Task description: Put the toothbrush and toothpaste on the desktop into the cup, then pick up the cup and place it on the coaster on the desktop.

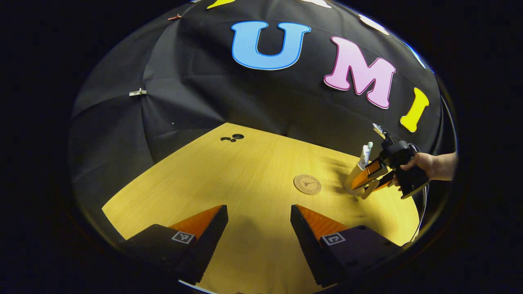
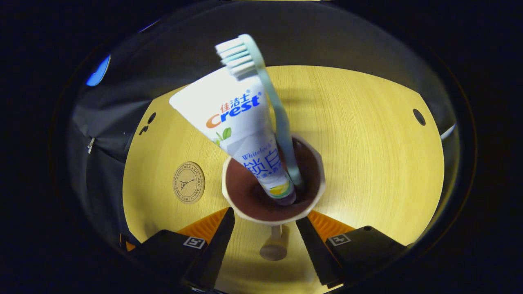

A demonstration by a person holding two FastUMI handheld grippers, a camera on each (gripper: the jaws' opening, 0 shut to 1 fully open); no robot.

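1. Already loaded: toothbrush (image 2: 267,102) and toothpaste (image 2: 241,130) stand inside the cup (image 2: 273,192), leaning on its rim.
2. Right gripper (image 2: 265,222) is clamped on the cup from both sides, which looks lifted off the desktop (image 2: 367,155) (handle hanging below).
3. Coaster (image 2: 188,182) lies bare, just beside the cup, probably the drop target.
4. Left gripper (image 1: 258,220) hangs idle, fingers apart, holding nothing, well clear.

White toothpaste (image 2: 241,134), mint toothbrush (image 2: 261,94), cream cup (image 2: 273,222) with brown inside.
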